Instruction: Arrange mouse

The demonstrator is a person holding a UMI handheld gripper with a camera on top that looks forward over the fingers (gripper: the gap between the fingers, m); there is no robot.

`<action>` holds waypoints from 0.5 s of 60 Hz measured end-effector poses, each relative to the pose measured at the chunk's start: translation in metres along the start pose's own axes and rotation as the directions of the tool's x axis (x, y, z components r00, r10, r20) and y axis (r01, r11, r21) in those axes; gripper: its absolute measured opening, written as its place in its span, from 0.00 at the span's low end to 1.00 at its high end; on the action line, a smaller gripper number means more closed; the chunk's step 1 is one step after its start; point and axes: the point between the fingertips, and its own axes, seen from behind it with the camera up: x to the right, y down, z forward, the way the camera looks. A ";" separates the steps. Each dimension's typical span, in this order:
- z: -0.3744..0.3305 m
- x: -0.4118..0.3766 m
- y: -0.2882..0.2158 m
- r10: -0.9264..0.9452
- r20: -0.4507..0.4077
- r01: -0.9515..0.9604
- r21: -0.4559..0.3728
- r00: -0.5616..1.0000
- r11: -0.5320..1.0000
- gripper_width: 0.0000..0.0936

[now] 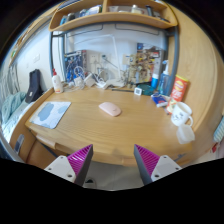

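A pale pink mouse (pixel 109 108) lies near the middle of the wooden desk (pixel 100 130), well beyond my fingers. A light grey mouse mat (pixel 51 114) lies on the desk's left part, apart from the mouse. My gripper (pixel 113 160) hovers off the desk's near edge, open, with nothing between its magenta pads (pixel 80 159).
A white mug (pixel 183 114) and a white cup (pixel 186 132) stand at the desk's right. A red canister (pixel 180 88), bottles and small boxes crowd the back right. A white bottle (pixel 57 84) and a dark bag (pixel 35 86) sit back left. Shelves (pixel 110 20) hang above.
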 end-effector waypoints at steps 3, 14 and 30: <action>0.026 -0.014 0.002 -0.015 0.015 0.015 -0.009 1.000 1.000 0.89; 0.095 -0.038 -0.030 -0.029 0.009 0.029 -0.004 1.000 1.000 0.89; 0.176 -0.013 -0.067 0.005 -0.092 -0.007 -0.022 0.996 1.000 0.88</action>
